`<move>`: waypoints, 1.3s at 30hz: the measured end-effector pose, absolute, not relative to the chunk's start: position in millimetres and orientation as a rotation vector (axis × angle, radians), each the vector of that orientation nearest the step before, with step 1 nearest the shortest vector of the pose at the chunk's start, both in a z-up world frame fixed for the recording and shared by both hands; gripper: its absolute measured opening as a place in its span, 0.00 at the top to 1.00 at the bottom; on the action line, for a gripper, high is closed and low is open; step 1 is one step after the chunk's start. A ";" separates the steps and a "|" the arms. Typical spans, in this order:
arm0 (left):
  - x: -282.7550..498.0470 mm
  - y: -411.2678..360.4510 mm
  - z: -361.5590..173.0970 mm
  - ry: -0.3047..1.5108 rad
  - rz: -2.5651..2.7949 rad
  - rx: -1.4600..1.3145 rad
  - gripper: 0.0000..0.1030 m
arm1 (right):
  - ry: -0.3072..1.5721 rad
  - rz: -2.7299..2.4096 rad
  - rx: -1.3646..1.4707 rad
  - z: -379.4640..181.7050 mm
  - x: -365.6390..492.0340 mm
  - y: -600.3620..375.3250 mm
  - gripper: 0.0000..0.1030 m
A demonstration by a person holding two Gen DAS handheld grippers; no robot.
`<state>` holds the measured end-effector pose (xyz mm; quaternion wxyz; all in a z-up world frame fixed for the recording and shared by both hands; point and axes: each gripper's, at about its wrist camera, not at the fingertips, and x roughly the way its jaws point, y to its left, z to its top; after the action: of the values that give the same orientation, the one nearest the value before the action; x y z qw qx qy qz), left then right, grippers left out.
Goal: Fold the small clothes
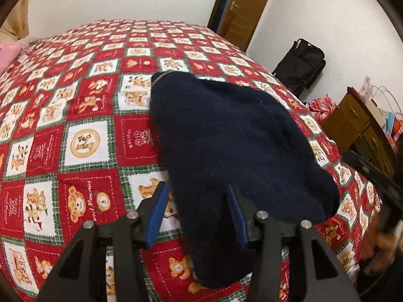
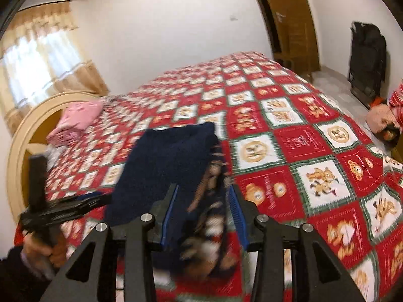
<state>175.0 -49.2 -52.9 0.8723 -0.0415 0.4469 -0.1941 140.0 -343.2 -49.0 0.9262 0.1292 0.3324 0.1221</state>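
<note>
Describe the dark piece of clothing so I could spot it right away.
Start at the bed with its red teddy-bear quilt. The navy garment lies near the close edge, between the fingers of both grippers. It is the only dark, plain thing there; the pink clothes sit far off by the headboard.

place: home bedroom | cues: quilted bed [image 2: 289, 136]; curtained window [image 2: 37, 50]; wooden door [image 1: 241, 7]

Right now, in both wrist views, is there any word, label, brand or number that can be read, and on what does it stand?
"Sweet Memories" (probably; small and partly blurred): cursive stitching on a red square of the bedspread, beside a bear's head.
Other script on the red squares: too small to read.
Dark blue garment: no text visible.
Black bag: no label readable.
</note>
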 end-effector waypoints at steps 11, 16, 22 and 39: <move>158.8 -86.3 -66.6 0.923 -0.329 0.100 0.41 | 0.828 0.329 0.168 -103.9 134.4 -273.9 0.61; 157.6 -90.5 -72.4 0.922 -0.313 0.132 0.34 | 0.859 0.342 0.297 -126.2 130.9 -299.2 0.64; 158.0 -84.7 -73.6 0.940 -0.318 0.104 0.29 | 0.906 0.330 0.257 -109.4 127.4 -294.0 0.63; 222.4 -79.7 -28.2 0.857 -0.277 0.073 0.20 | 0.821 0.248 0.191 -68.5 279.6 -316.3 0.62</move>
<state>222.4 -79.7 -28.2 0.8997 0.0351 0.4141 -0.1337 279.6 -316.3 -68.5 0.9050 0.0926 0.3976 0.1199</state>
